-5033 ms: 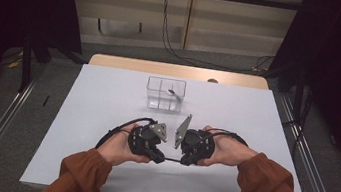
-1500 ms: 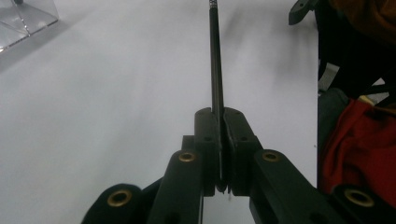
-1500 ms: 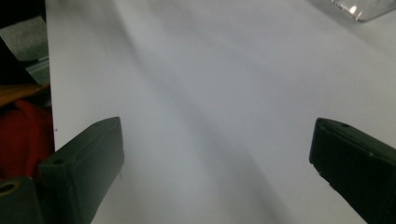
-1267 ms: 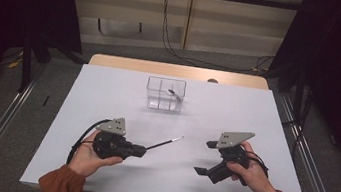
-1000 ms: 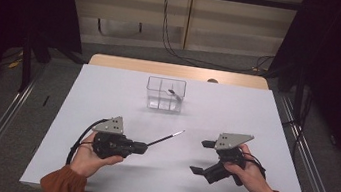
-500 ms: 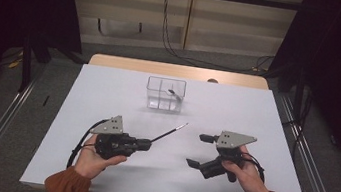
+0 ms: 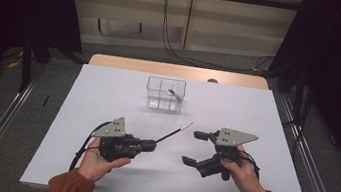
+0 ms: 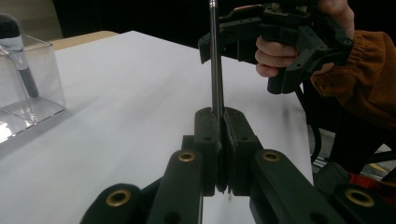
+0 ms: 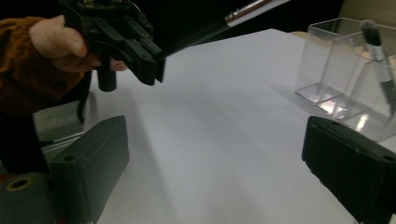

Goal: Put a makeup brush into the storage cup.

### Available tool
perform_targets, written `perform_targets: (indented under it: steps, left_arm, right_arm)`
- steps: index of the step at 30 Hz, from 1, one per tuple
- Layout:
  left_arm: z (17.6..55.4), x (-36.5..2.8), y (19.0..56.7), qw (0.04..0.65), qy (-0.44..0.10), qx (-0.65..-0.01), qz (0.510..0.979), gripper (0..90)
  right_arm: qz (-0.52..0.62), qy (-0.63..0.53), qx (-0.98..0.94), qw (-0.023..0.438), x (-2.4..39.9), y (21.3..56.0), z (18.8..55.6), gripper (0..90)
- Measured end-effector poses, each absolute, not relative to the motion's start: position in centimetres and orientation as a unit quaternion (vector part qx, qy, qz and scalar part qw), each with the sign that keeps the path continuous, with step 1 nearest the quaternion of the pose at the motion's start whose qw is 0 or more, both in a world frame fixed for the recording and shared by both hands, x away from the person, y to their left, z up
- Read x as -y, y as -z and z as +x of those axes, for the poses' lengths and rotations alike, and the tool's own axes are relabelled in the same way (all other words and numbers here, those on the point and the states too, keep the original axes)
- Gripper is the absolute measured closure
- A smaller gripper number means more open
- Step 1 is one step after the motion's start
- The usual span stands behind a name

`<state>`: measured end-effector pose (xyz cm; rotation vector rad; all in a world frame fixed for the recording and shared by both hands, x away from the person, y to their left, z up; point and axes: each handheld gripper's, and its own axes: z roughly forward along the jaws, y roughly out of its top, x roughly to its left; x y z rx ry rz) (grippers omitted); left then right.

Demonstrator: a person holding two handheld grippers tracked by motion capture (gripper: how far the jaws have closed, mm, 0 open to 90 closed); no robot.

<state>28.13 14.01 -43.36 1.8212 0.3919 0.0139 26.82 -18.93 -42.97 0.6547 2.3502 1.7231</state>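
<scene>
My left gripper is shut on the black handle of a slim brush. The brush's silver end points up and right, toward the clear box at the table's far middle. A second brush leans inside that box. My right gripper hovers open to the right of the held brush, its jaws wide apart with nothing between them. The right gripper view shows the left gripper with the brush sticking out of it.
The white table top runs to a wooden strip at the far edge. Metal rails flank the table on both sides, and the surroundings are dark. The clear box has several compartments.
Five seconds ago both grippers met at the table's middle; now they are apart, and the brush stays in the left one. Over the last second the brush tip swung slightly toward the box.
</scene>
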Motion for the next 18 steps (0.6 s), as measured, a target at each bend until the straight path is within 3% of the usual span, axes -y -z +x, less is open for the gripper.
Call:
perform_targets:
  steps: [11, 15, 18]
  left_arm:
    - [27.7, -13.2, 43.8, 0.593, -0.003, -0.159, 0.789, 85.0]
    - [27.8, -13.0, 43.8, 0.590, 0.000, -0.156, 0.792, 84.9]
    - [27.8, -12.8, 43.9, 0.590, 0.003, -0.153, 0.793, 84.9]
  right_arm:
    - [0.211, -0.603, -0.768, 0.057, 18.4, 42.5, 26.9, 7.7]
    - [0.210, -0.605, -0.766, 0.057, 18.0, 42.4, 26.8, 11.3]
    - [0.208, -0.606, -0.766, 0.052, 17.8, 42.5, 26.8, 19.2]
